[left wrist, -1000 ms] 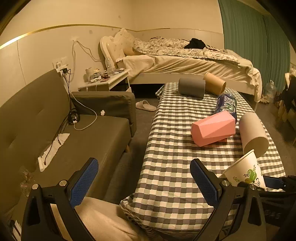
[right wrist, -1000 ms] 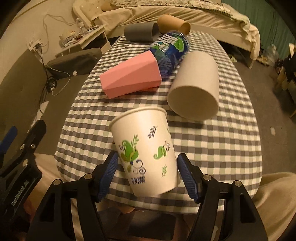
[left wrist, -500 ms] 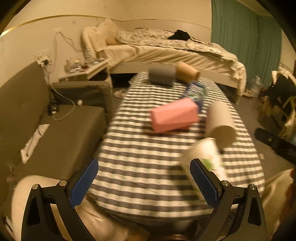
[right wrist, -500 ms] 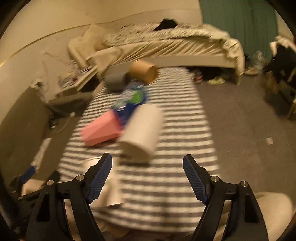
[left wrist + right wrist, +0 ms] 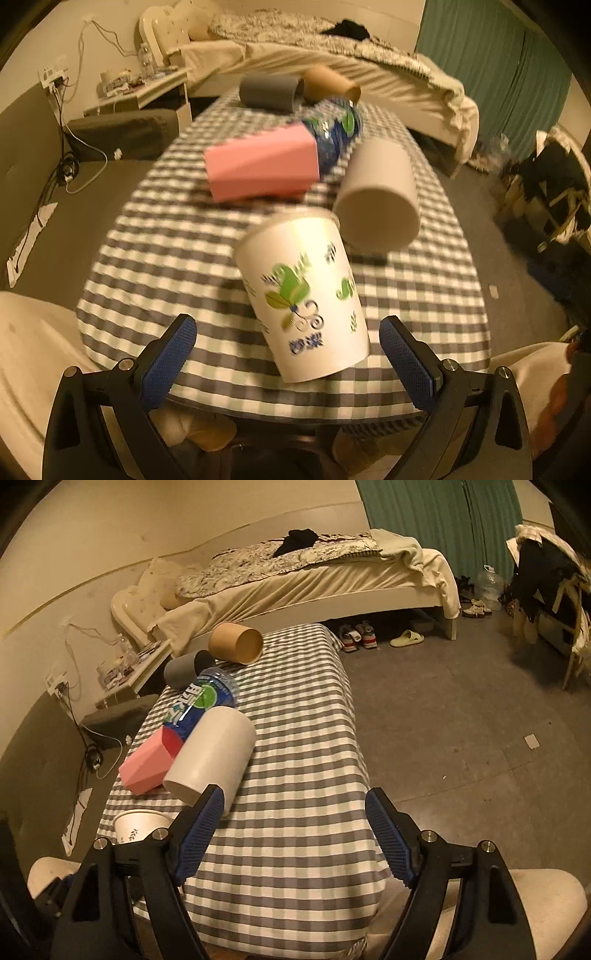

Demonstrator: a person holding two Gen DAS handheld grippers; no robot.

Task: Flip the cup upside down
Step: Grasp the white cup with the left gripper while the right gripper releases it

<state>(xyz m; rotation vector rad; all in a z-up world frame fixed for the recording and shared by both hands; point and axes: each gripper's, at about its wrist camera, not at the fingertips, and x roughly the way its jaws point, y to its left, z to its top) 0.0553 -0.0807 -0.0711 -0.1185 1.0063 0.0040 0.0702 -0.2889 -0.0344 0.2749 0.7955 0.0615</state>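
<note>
A: Left wrist view first. Where's the paper cup (image 5: 304,295)?
B: On the checked tablecloth (image 5: 166,251), near edge, right in front of the left gripper (image 5: 287,349). It sits betw. the two blue pads w/ clear gaps each side, jaws spread wide, nothing held. Cup looks tilted, wide rim away from cam, narrow base toward it; can't tell if it's lying down or leaning. Pic's a bit blurred.
A: Changed vs 1 s ago?
B: Yes. Then this gripper faced the sofa side and the cup sat at frame edge in the other gripper. Now the left one has swung round and lines up on it.
A: Other stuff?
B: Pink cup (image 5: 262,166), blue bottle (image 5: 334,131), beige cup (image 5: 380,192), grey cup (image 5: 267,92), brown tube (image 5: 330,83), all on their sides farther back.
A: Right wrist view?
B: Right gripper (image 5: 293,836) is wide open, empty, aimed down the table & floor. 1 s ago it straddled the paper cup; now the cup (image 5: 138,823) is just a rim low left, outside its jaws.
A: Meaning?
B: Looks like a handover: right let go, left prob. takes the flip. Flip not done yet, I'd say. Next: close on the cup wall gently, thin paper crushes.
</note>
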